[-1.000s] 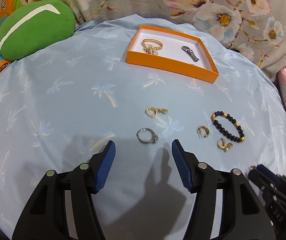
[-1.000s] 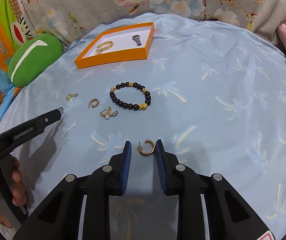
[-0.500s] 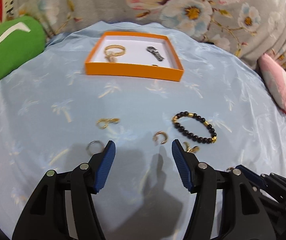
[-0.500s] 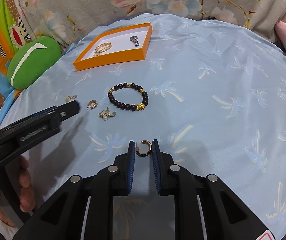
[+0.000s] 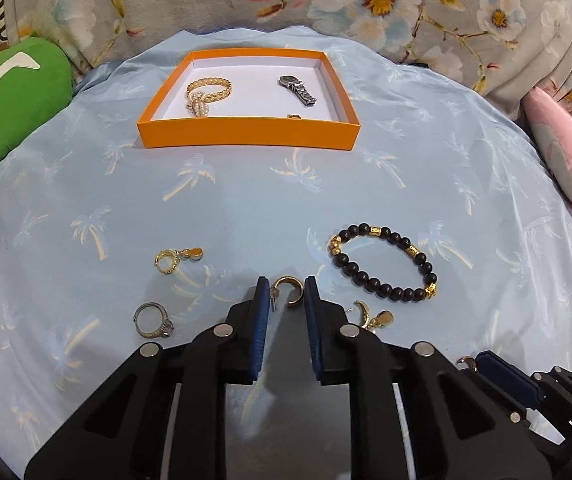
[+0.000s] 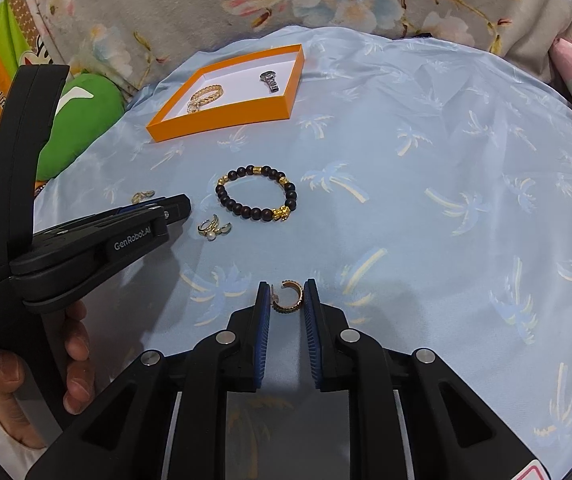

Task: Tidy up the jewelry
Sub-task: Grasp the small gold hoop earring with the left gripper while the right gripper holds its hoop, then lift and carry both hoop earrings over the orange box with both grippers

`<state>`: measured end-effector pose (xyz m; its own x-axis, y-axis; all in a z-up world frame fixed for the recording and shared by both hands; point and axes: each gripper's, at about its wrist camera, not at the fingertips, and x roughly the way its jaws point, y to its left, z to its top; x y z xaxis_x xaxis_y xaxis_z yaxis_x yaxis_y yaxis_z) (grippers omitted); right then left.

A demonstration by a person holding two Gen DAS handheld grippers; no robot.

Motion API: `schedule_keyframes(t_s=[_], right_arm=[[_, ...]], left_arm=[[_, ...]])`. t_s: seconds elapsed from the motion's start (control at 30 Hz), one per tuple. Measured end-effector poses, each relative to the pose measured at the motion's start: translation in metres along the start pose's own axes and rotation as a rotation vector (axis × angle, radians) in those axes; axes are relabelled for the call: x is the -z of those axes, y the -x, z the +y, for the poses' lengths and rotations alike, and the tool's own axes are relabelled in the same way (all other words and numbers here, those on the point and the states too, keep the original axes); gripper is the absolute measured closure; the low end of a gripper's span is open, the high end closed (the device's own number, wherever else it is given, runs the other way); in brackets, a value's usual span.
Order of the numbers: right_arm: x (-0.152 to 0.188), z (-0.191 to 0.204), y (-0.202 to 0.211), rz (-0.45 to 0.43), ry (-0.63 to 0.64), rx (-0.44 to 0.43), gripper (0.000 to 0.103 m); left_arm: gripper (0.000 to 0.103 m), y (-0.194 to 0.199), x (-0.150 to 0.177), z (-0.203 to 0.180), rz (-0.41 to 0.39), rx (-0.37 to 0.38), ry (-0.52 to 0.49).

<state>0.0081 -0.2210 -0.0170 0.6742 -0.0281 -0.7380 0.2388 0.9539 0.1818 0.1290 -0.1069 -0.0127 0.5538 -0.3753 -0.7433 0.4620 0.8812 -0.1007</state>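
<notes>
My left gripper [image 5: 286, 283] is shut on a plain gold hoop earring [image 5: 299, 292] that lies on the pale blue cloth. Around it lie a silver ring [image 5: 166, 326], a gold drop earring [image 5: 196, 255], a pearl earring [image 5: 369, 316] and a black bead bracelet [image 5: 351, 268]. My right gripper [image 6: 284, 286] is shut on a dark-studded gold hoop earring [image 6: 287, 307], to the right of the left gripper [image 6: 174, 208]. The orange box [image 5: 246, 134] at the back holds a gold braided bracelet [image 5: 208, 90] and a watch [image 5: 297, 88].
A green cushion [image 5: 10, 100] lies at the far left and a pink pillow [image 5: 561, 148] at the right edge. Floral fabric rises behind the box. A person's hand [image 6: 78, 356] grips the left tool's handle.
The left gripper slid right from the silver ring to the plain gold hoop and closed its wide-open jaws on it. The right gripper tightened on its hoop and stayed put.
</notes>
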Motion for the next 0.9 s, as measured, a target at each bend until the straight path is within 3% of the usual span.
schedule_keyframes(t_s=[0.5, 0.7, 0.9], right_arm=[[-0.014, 0.003, 0.013, -0.049, 0.02, -0.005, 0.087], [-0.061, 0.012, 0.008, -0.093, 0.073, -0.033, 0.087], [-0.131, 0.022, -0.027, -0.122, 0.073, -0.08, 0.087]], left_arm=[[0.086, 0.039, -0.001, 0.017, -0.077, 0.033, 0.05], [0.086, 0.043, -0.034, 0.035, -0.111, 0.001, 0.056], [0.086, 0.026, -0.09, 0.057, -0.149, -0.026, 0.081]])
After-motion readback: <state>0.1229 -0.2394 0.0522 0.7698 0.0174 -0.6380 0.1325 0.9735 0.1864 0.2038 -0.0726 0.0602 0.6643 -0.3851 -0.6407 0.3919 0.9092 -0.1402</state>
